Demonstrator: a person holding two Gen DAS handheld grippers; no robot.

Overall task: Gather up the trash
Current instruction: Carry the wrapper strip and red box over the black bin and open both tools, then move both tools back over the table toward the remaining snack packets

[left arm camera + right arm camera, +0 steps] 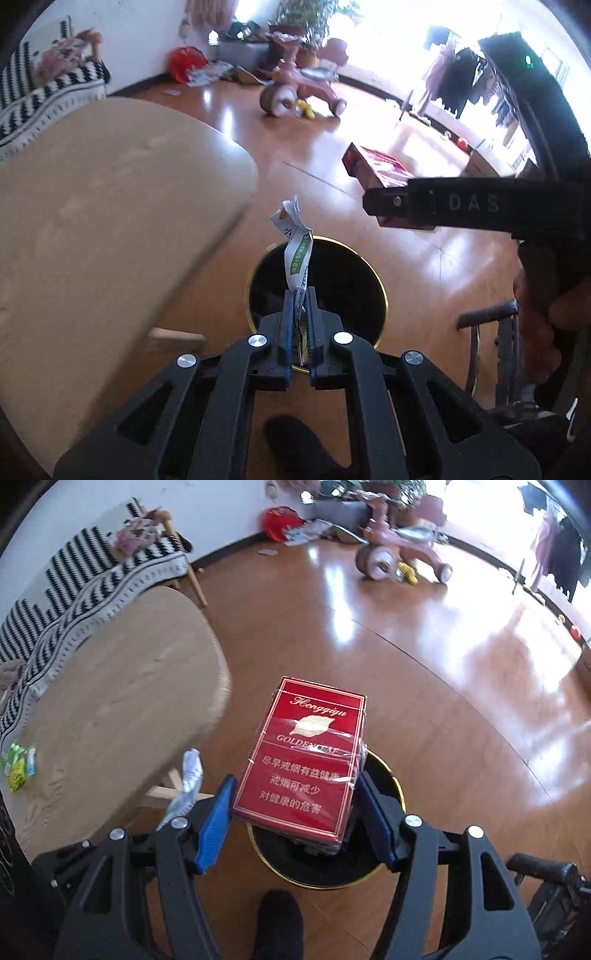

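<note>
The crumpled wrapper (293, 247) stands up from the pinched-shut left gripper (300, 295), directly above the near part of the black bin (369, 291) on the floor. The red cigarette pack (306, 760), long axis pointing away, is clamped in the right gripper (295, 805) over the same bin; its contents are hidden. More wrappers (18, 764) lie on the table (110, 701) to the left.

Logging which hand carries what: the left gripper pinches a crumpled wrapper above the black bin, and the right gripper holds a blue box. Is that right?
Not quite: the box in the right gripper is red, as the right wrist view shows. The rest holds: the left gripper pinches the crumpled wrapper above the black bin.
</note>
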